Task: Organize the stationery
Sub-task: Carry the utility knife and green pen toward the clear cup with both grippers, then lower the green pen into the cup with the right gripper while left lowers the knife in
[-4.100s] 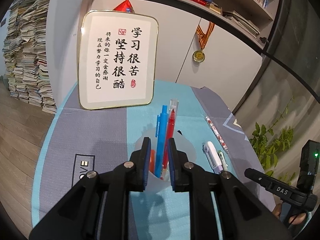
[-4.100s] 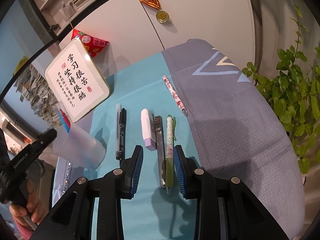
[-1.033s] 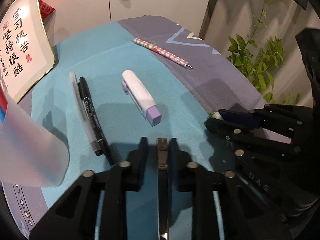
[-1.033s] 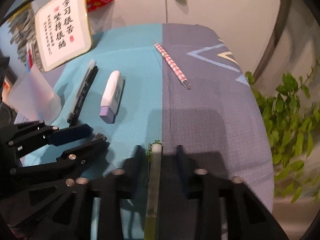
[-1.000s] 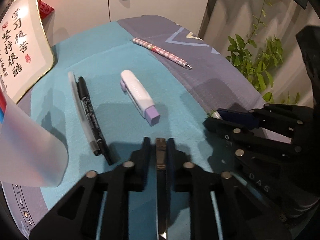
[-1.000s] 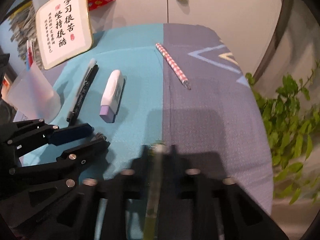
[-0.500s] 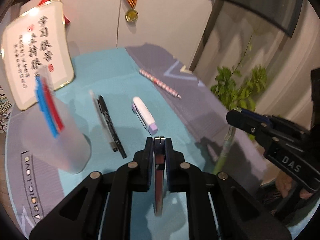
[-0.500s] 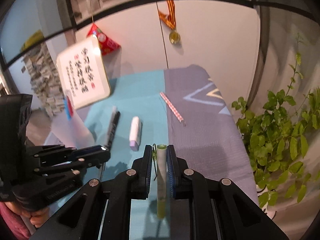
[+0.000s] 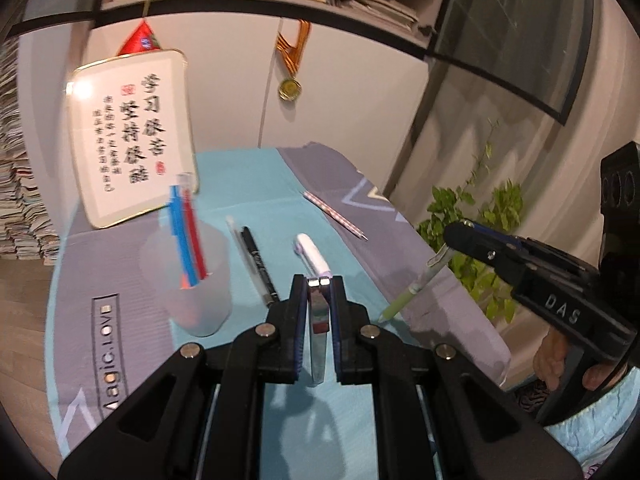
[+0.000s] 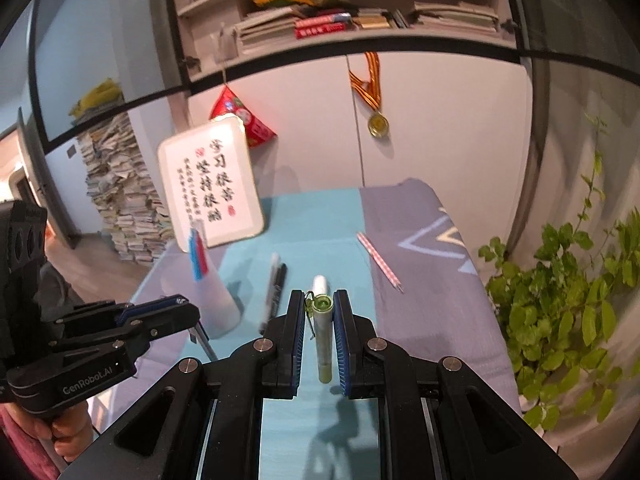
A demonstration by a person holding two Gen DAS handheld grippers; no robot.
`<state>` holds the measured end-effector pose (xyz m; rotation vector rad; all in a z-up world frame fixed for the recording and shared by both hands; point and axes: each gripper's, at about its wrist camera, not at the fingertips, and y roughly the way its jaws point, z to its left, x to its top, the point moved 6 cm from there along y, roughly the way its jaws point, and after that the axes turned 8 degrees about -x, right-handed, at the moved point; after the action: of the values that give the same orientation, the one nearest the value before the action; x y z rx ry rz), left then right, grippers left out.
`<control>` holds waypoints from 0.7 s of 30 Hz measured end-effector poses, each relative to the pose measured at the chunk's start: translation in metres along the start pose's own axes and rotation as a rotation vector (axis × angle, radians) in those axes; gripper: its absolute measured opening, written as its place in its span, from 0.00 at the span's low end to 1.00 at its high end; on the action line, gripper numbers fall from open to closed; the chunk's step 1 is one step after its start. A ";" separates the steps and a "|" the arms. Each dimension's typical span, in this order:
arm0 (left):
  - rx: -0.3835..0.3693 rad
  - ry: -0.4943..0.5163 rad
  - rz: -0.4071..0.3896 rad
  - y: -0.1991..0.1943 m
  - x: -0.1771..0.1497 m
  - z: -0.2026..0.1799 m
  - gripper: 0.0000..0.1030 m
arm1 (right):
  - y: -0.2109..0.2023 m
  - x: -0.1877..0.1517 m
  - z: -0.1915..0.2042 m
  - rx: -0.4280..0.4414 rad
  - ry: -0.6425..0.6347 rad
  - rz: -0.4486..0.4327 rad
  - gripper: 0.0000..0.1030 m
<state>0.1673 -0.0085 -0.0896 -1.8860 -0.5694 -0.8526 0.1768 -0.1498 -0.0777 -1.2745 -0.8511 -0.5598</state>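
The bench [image 9: 256, 184] carries a soft cloth, teal in the middle and grey at the sides; the near edge is cut off by both views. A white rectangular board with a thin gold rim and black brush writing [image 9: 128, 136] leans against the cabinet behind it; its characters are blurred. A leafy green plant [image 10: 560, 312] stands beside the right side of the bench.

The frosted, translucent plastic cup [image 9: 188, 280] stands on the grey part at the left and holds a blue pen [image 9: 180, 236] and a red pen [image 9: 194, 240], both upright and slightly tilted. In the right wrist view the cup is partly hidden behind the left tool.

The left tool [image 9: 319, 300] is clenched on a flat metallic utility knife [image 9: 318, 332] and holds it above the cloth. The right tool [image 10: 320, 320] is clenched on a slim light-green pen with a wire clip [image 10: 323, 340]; only the left wrist view shows its thin tip hanging down.

On the teal cloth lie, side by side and touching, a clear-barrelled pen [image 9: 240, 248] and a black marker [image 9: 260, 264]. Near them lies a white rounded correction tape with a lilac end [image 9: 310, 252], partly hidden behind the tool fingers. A thin pink checked pen [image 9: 334, 214] lies apart on the grey part.
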 end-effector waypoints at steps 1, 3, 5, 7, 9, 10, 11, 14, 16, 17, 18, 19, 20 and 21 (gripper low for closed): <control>0.014 -0.002 -0.010 -0.006 -0.001 0.003 0.08 | -0.001 0.002 0.003 0.006 -0.003 -0.005 0.15; 0.040 -0.006 -0.022 -0.013 -0.003 0.010 0.08 | -0.003 0.009 0.015 0.029 -0.015 -0.014 0.15; 0.068 -0.016 -0.033 -0.021 -0.005 0.019 0.08 | -0.003 0.013 0.028 0.049 -0.036 -0.012 0.15; 0.094 -0.028 -0.043 -0.029 -0.007 0.028 0.08 | 0.002 0.014 0.043 0.061 -0.070 0.002 0.15; 0.112 -0.043 -0.055 -0.036 -0.008 0.037 0.08 | 0.006 0.015 0.061 0.069 -0.115 0.012 0.15; 0.119 -0.049 -0.063 -0.040 -0.008 0.042 0.08 | 0.006 0.015 0.066 0.073 -0.126 0.011 0.15; 0.128 -0.056 -0.071 -0.045 -0.009 0.046 0.08 | 0.006 0.016 0.073 0.078 -0.141 0.009 0.15; 0.155 -0.070 -0.092 -0.057 -0.008 0.058 0.08 | 0.007 0.021 0.090 0.085 -0.175 -0.001 0.15; 0.168 -0.075 -0.107 -0.065 -0.007 0.064 0.08 | 0.007 0.026 0.099 0.089 -0.186 -0.005 0.15; 0.173 -0.078 -0.116 -0.069 -0.007 0.067 0.08 | 0.008 0.028 0.102 0.091 -0.191 -0.006 0.15; 0.179 -0.081 -0.125 -0.073 -0.007 0.071 0.08 | 0.007 0.031 0.106 0.092 -0.197 -0.013 0.15; 0.186 -0.085 -0.133 -0.076 -0.006 0.074 0.08 | 0.007 0.035 0.108 0.091 -0.200 -0.021 0.15; 0.190 -0.087 -0.137 -0.077 -0.006 0.076 0.08 | 0.005 0.039 0.111 0.091 -0.203 -0.033 0.15; 0.197 -0.090 -0.141 -0.079 -0.006 0.079 0.08 | 0.003 0.042 0.114 0.091 -0.206 -0.044 0.15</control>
<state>0.1337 0.0970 -0.0721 -1.7260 -0.8199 -0.7750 0.1773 -0.0352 -0.0381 -1.2463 -1.0658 -0.4237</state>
